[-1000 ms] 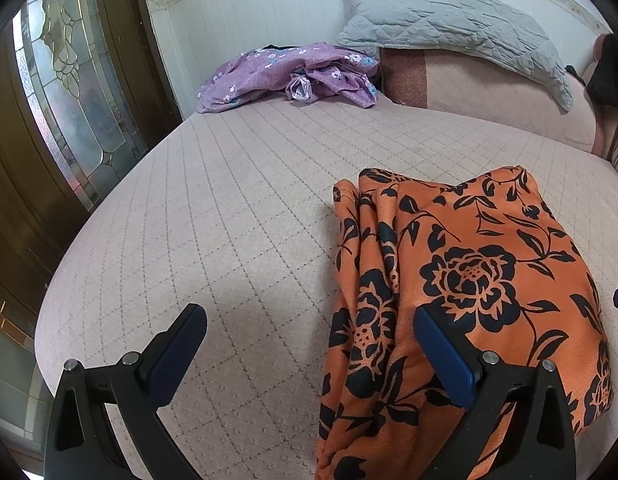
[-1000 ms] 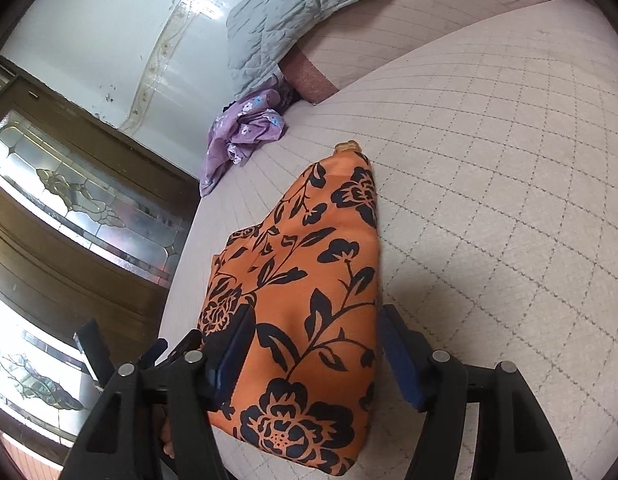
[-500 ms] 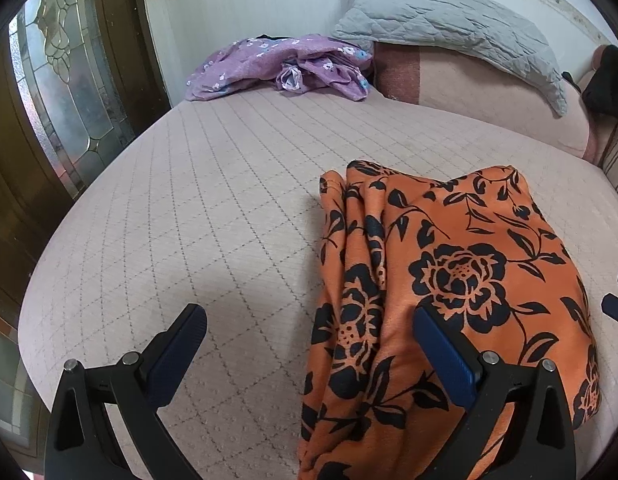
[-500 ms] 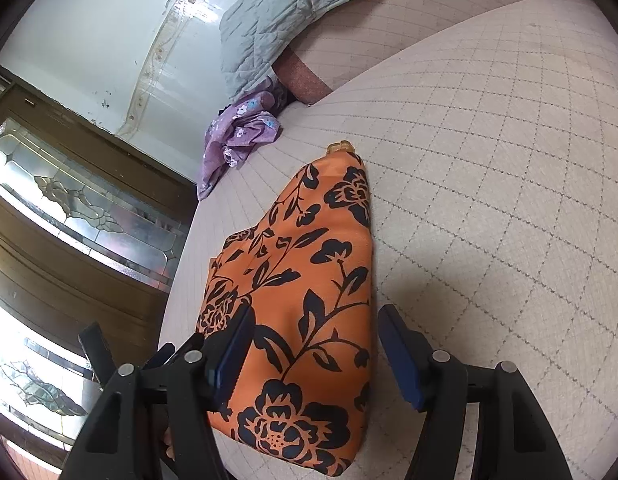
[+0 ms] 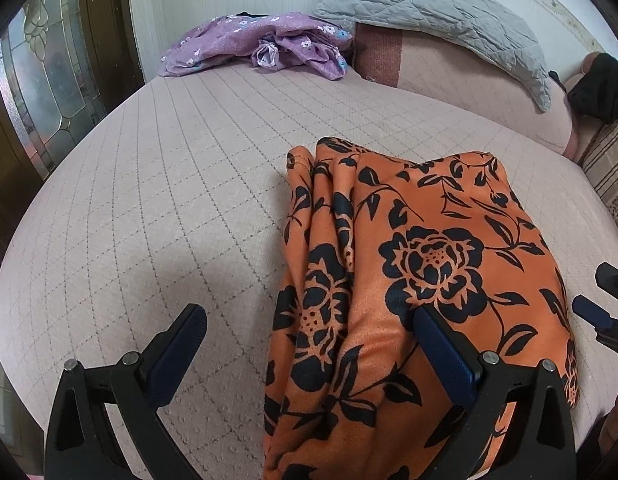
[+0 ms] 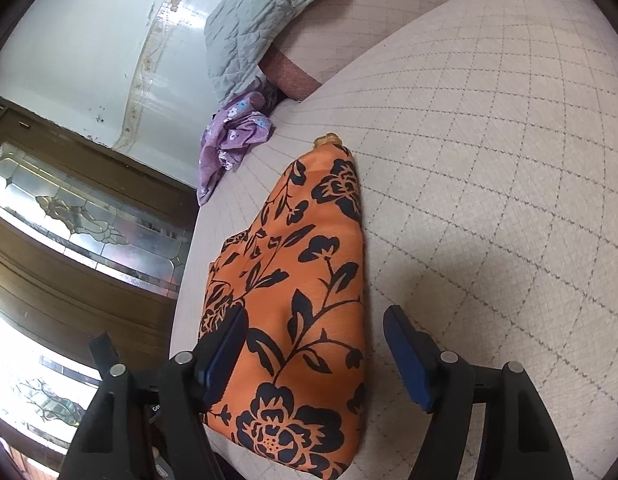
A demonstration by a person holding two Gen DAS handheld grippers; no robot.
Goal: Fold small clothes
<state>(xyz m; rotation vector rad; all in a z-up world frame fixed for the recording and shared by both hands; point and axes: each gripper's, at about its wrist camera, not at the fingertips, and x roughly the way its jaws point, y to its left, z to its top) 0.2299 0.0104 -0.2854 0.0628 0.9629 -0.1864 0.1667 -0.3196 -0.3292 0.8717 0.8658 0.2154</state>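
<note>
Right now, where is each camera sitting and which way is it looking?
Left wrist: on the left gripper, looking across the bed toward the grey pillow; its open fingers show.
Right wrist: on the right gripper, tilted, looking along the orange flowered cloth; its open fingers show.
Both see the cloth, the purple garment and the pillow.

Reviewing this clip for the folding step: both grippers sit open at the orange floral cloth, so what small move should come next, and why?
Probably close both on the near edge. The left gripper and right gripper are open, straddling the orange cloth, which lies bunched on the bed, unheld.
</note>
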